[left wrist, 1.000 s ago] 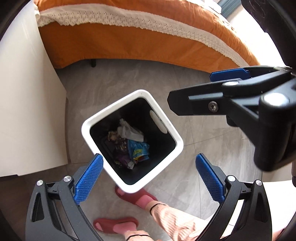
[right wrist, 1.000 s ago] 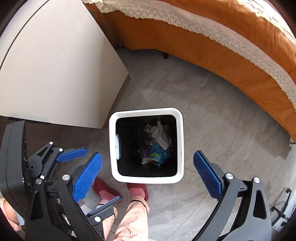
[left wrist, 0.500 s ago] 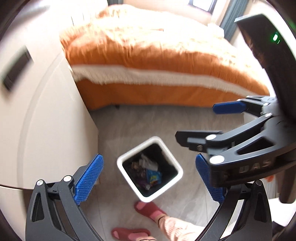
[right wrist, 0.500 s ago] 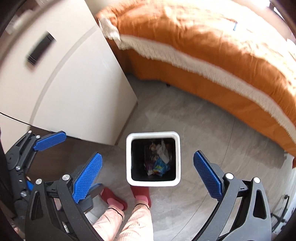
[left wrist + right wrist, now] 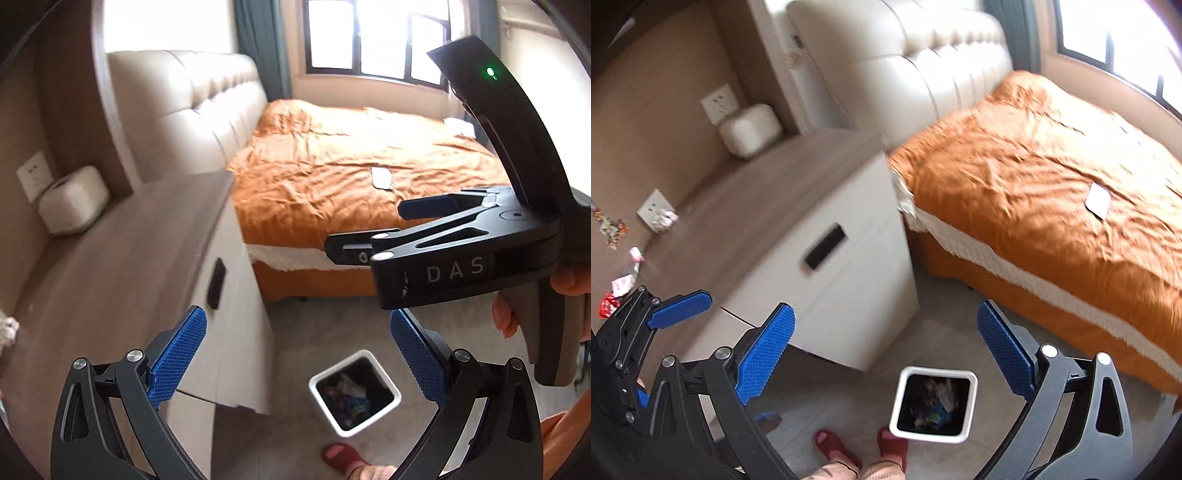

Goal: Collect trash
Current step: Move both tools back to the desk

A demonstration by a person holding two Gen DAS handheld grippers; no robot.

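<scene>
A white square trash bin (image 5: 392,390) stands on the grey floor below, with wrappers inside; it also shows in the right wrist view (image 5: 897,413). Both grippers are high above it. My left gripper (image 5: 299,358) is open and empty. My right gripper (image 5: 886,354) is open and empty; it also shows from the side in the left wrist view (image 5: 373,229). Several candy wrappers (image 5: 618,284) lie on the wooden nightstand top at the far left. A crumpled white wrapper (image 5: 663,218) lies by a wall socket.
A white nightstand (image 5: 834,277) with a wooden top stands beside the bed. A cream box (image 5: 74,201) sits at its back. The orange bed (image 5: 362,177) holds a phone (image 5: 381,178). The person's red slippers (image 5: 834,446) are next to the bin.
Both grippers have risen and tilted up from just over the bin. The bin now looks small and low, and the nightstand top, bed and window have come into view.
</scene>
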